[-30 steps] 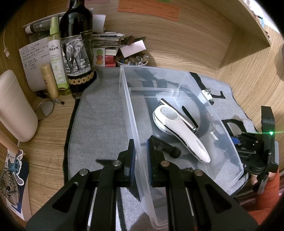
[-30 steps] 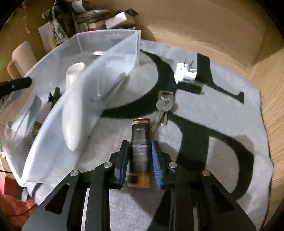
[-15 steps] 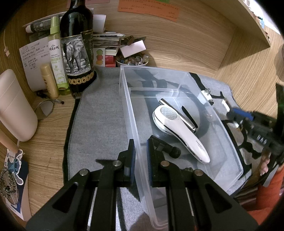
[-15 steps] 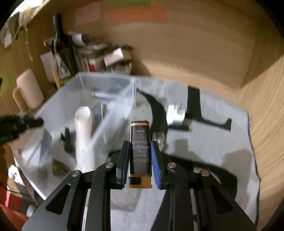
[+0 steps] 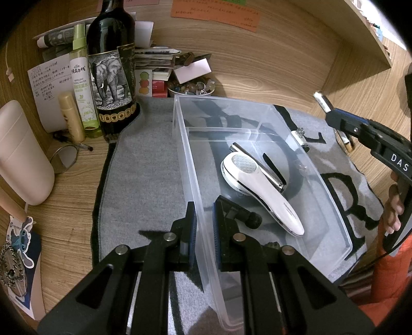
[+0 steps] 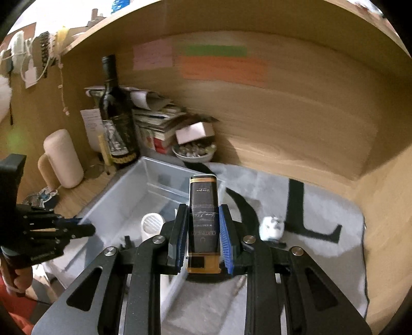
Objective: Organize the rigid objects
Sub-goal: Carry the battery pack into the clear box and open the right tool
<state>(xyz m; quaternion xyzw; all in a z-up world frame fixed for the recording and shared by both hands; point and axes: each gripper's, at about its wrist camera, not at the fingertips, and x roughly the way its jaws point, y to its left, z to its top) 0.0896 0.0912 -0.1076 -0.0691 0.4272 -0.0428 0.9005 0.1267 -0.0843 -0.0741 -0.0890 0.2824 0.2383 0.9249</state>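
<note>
The left gripper (image 5: pixel 203 224) pinches the clear plastic bin's (image 5: pixel 260 110) near wall to steady it, while the right gripper (image 6: pixel 202 238) clamps a dark, gold-capped rectangular lighter (image 6: pixel 203 219) above it, apparently for dropping in.

Home desk nook: wine bottle (image 5: pixel 110 64), sticky notes (image 5: pixel 213 11), paper stacks (image 5: pixel 154 55).
</note>
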